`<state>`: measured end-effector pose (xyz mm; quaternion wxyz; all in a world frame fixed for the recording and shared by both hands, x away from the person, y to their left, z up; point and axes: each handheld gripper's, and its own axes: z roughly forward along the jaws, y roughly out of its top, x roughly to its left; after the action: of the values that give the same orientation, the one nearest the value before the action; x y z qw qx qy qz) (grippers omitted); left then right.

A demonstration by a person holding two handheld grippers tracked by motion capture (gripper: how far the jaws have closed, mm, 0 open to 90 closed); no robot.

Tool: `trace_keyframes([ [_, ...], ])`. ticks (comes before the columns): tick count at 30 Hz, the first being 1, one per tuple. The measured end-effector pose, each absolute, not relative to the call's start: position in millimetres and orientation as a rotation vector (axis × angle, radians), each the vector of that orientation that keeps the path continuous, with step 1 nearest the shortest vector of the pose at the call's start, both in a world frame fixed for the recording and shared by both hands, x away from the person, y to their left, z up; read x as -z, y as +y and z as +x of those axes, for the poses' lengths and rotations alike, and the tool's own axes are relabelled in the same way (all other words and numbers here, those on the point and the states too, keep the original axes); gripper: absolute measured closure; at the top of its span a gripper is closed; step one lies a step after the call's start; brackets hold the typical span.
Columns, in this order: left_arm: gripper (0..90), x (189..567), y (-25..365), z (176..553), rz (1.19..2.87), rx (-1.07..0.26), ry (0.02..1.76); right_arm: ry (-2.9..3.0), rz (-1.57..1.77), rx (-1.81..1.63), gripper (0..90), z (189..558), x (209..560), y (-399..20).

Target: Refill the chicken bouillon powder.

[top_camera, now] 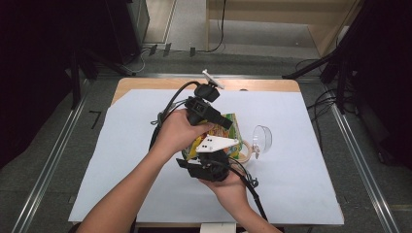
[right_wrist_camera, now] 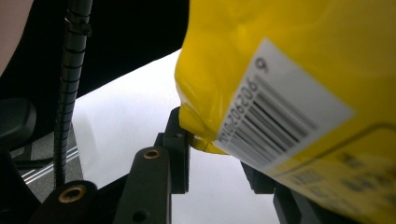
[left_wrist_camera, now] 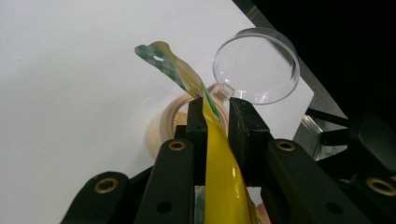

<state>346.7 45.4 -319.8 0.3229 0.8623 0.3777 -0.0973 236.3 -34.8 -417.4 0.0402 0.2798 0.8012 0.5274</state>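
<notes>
We've got both forearms in from the bottom edge, crossing toward centre. Left hand (top_camera: 177, 133) wraps the left hand-held gripper (top_camera: 221, 121), pointing right and slightly down; in the left gripper view its jaws stand nearly together, pads clamped. Right hand (top_camera: 228, 187) cups the right hand-held gripper (top_camera: 209, 162) from beneath, jaws aimed away from us, narrowly apart and gripping. The two sit just beside each other, left above right.

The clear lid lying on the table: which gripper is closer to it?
Left. The left gripper holds the yellow bag just short of the clear lid; the right gripper grips the bag's other end, nearer the person.
</notes>
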Motion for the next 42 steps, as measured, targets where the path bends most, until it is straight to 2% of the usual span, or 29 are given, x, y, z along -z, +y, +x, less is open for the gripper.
trace_keyframes([
  [42,79.1,319.0,46.8,345.7,2.257,0.265,0.992,2.459,0.853,-1.613,68.1,235.8,416.0,-33.4],
])
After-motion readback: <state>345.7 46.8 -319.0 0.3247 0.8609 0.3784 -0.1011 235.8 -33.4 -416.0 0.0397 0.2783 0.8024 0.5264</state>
